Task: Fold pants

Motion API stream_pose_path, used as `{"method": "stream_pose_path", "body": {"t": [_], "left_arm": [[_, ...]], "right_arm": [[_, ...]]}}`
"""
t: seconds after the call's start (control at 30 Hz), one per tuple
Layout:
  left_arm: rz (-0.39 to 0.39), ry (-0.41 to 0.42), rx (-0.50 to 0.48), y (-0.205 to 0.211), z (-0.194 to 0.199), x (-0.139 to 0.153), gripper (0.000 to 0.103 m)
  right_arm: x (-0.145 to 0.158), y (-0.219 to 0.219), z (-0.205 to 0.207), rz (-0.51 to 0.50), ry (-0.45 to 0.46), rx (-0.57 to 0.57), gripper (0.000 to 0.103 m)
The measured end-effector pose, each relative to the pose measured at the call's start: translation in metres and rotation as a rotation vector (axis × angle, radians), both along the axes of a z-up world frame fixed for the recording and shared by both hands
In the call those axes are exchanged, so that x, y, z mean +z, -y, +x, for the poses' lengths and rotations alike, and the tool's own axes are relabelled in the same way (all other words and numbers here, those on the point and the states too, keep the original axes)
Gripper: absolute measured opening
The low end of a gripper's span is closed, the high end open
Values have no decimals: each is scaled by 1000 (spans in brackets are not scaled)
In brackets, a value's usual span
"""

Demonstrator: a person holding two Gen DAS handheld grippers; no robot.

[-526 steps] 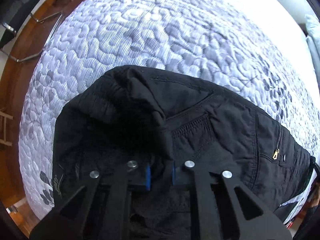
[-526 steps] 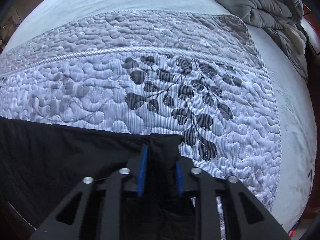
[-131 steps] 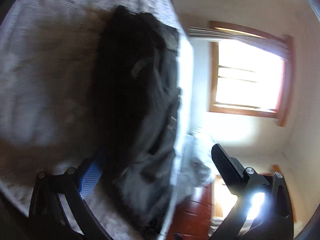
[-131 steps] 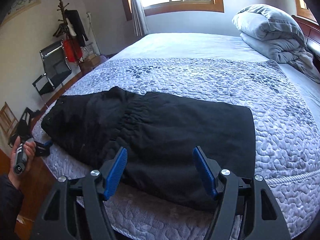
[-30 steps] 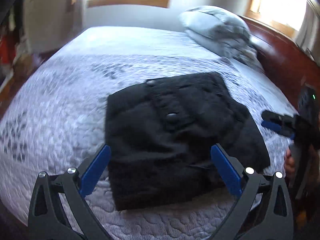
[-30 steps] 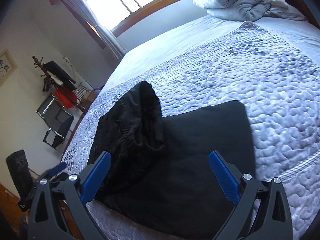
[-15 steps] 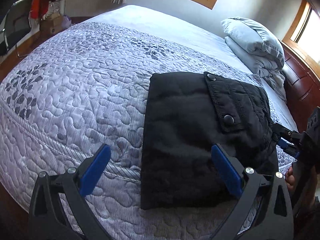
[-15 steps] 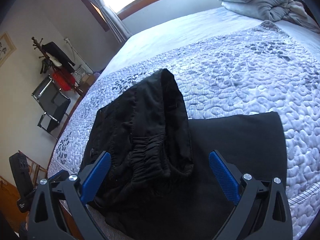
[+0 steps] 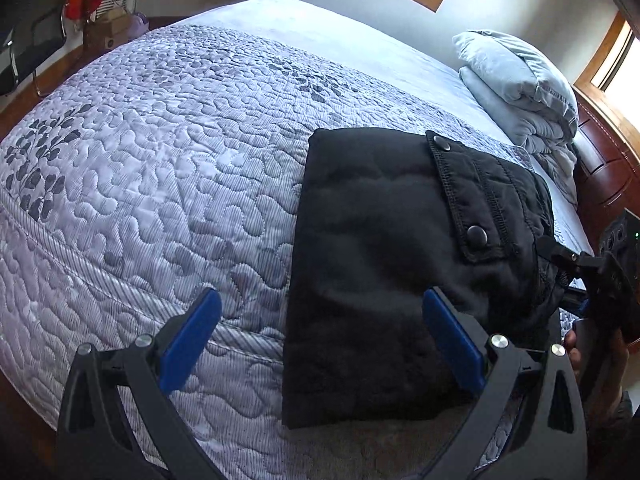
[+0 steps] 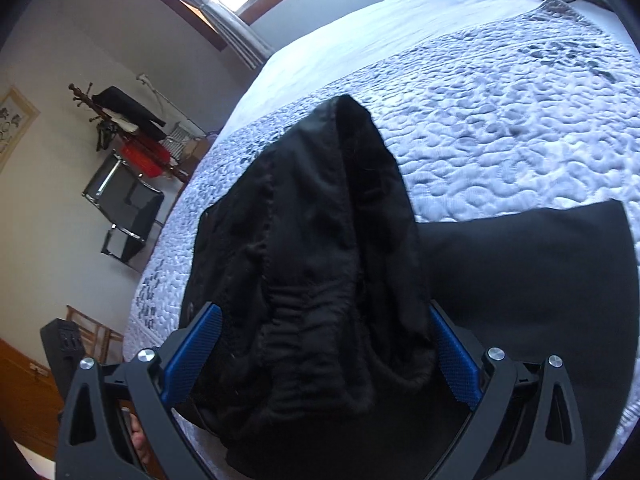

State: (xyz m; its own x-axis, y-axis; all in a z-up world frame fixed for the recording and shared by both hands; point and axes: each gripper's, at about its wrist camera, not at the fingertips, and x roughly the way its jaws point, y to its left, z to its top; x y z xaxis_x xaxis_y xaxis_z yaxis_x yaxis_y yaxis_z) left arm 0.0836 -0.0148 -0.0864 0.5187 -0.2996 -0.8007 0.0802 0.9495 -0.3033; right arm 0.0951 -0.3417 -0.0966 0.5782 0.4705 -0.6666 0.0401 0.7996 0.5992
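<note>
The black pants lie folded into a compact stack on the quilted bedspread, a snap-button pocket flap on top. My left gripper is open and empty above the stack's near left edge. My right gripper is open, its blue pads on either side of the bunched elastic waistband without pinching it; the flat folded legs extend to the right. The right gripper also shows in the left wrist view, at the stack's right end.
A folded grey duvet sits at the head of the bed by a dark wooden headboard. A black metal chair and a coat rack with clothes stand beside the bed. The bed edge runs just below the stack.
Over the last second the left gripper swung left and closer, so the stack sits right of centre. The right gripper moved down onto the waistband end. Earlier both were shut on the pants.
</note>
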Motion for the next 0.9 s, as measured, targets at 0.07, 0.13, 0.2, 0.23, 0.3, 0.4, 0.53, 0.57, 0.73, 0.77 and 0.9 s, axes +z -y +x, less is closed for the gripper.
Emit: {"method": "stream_pose_path", "body": {"t": [0.07, 0.13, 0.2, 0.23, 0.3, 0.4, 0.53, 0.57, 0.73, 0.77, 0.9], "left_arm": [[10, -3, -4, 1, 1, -1, 100], [21, -5, -13, 2, 1, -2, 100], [28, 2, -19, 2, 1, 0, 100], [32, 6, -17, 1, 1, 1, 100], [40, 16, -14, 1, -1, 3, 100], [56, 24, -24, 2, -2, 6, 100], [73, 31, -42, 4, -4, 8, 100], [74, 30, -43, 3, -4, 8, 100], [59, 14, -9, -9, -8, 8, 100], [56, 9, 2, -13, -8, 7, 100], [29, -8, 57, -29, -12, 8, 100]], "right_arm": [[0, -3, 4, 5, 5, 9, 100], [-2, -4, 8, 29, 8, 9, 100], [-4, -4, 11, 55, 7, -2, 94], [-5, -3, 12, 62, 0, -12, 92], [-5, -2, 11, 67, -8, -21, 78], [-2, 0, 7, 91, 4, -3, 57], [13, -4, -2, 64, 45, 18, 36], [19, -5, -4, 66, 57, 21, 29], [44, -9, -13, 65, 81, 49, 21], [49, -10, -16, 61, 88, 57, 20], [72, -10, -27, 79, 122, 83, 18]]}}
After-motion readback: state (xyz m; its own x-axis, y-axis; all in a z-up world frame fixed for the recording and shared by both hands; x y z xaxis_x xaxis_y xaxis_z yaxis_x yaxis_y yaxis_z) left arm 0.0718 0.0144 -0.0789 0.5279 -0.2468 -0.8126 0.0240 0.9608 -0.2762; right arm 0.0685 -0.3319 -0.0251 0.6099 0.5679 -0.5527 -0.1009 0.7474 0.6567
